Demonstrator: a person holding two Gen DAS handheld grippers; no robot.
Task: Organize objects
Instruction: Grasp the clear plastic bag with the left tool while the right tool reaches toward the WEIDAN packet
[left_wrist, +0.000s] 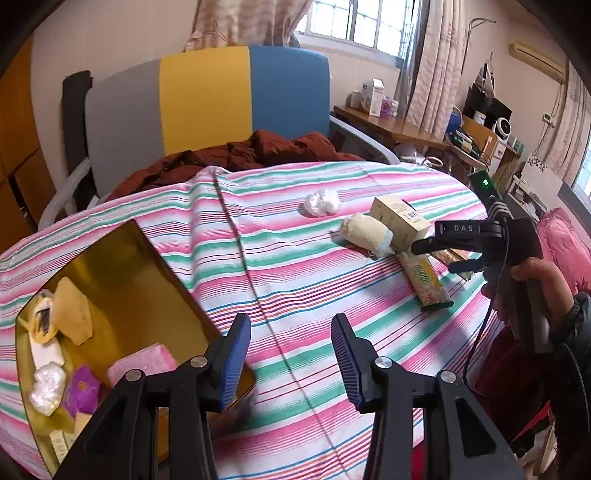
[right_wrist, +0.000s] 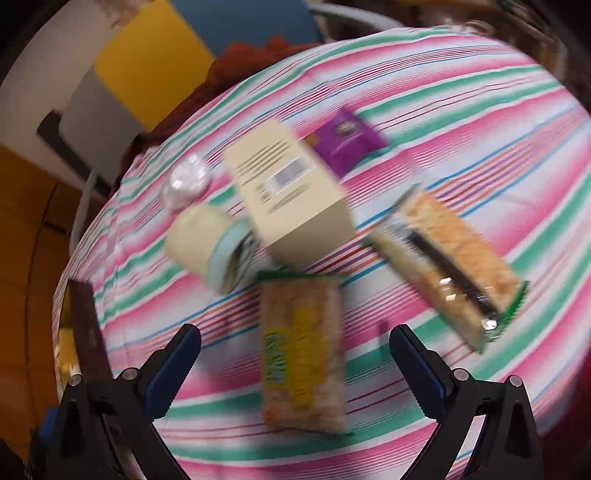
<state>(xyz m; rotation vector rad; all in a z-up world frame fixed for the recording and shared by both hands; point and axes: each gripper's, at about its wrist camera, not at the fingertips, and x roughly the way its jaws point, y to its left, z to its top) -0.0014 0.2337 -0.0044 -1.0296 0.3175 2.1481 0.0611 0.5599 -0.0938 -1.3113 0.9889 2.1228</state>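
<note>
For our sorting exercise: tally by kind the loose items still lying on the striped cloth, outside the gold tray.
Snack bars: 2
Cream box: 1
Purple packet: 1
Rolled cloth: 1
White plastic wad: 1
Total: 6

Daylight is admitted through the barred window (left_wrist: 364, 20) at the far wall, where the panes are blown out to white. The striped cloth (left_wrist: 295, 266) is evenly and softly lit, and only faint shadows are cast. A warm glare is returned by the gold tray (left_wrist: 122, 266). The left wrist view is sharp; the right wrist view is smeared by motion blur, so the print on the cream box (right_wrist: 291, 195) cannot be read. Straight lines are bowed by the fisheye, and the corners are darkened.
</note>
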